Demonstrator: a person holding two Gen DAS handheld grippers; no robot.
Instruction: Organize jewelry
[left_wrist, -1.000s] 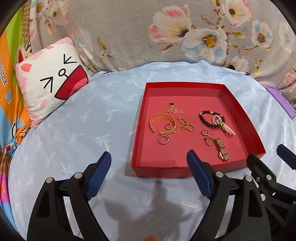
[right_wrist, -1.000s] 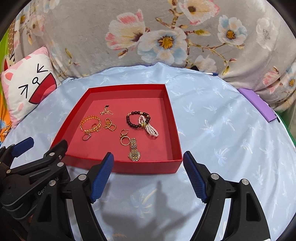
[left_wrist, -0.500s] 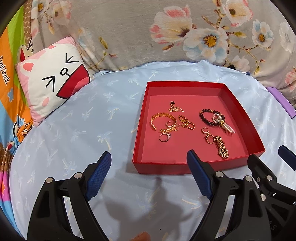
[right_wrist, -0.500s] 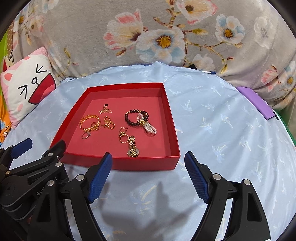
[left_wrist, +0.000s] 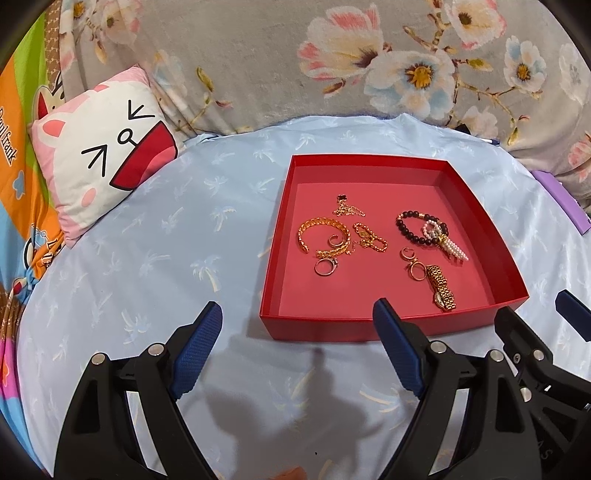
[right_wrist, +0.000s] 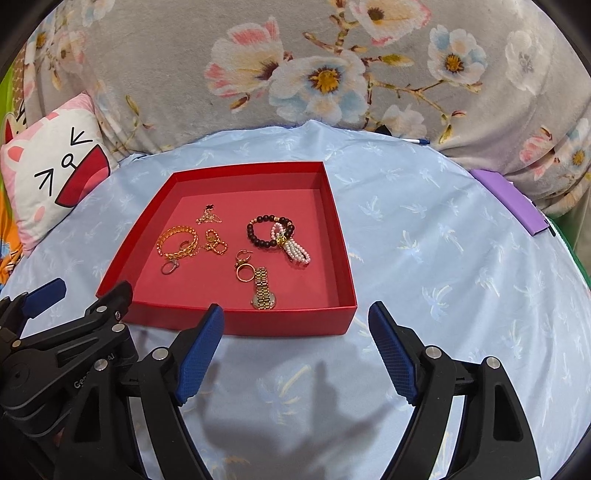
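Both spread-jawed and empty, the left gripper (left_wrist: 295, 332) and right gripper (right_wrist: 295, 332) are hovering just before the red tray (right_wrist: 236, 323), seemingly sizing up its jumbled jewelry.

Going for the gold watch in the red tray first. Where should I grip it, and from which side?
Grip the gold watch across its narrow band, just behind the dial, coming straight down from above. It lies flat on the floor of the red tray with its length running front to back, so fingers placed left and right span its slim width. The right hand-held gripper is open and nearest.
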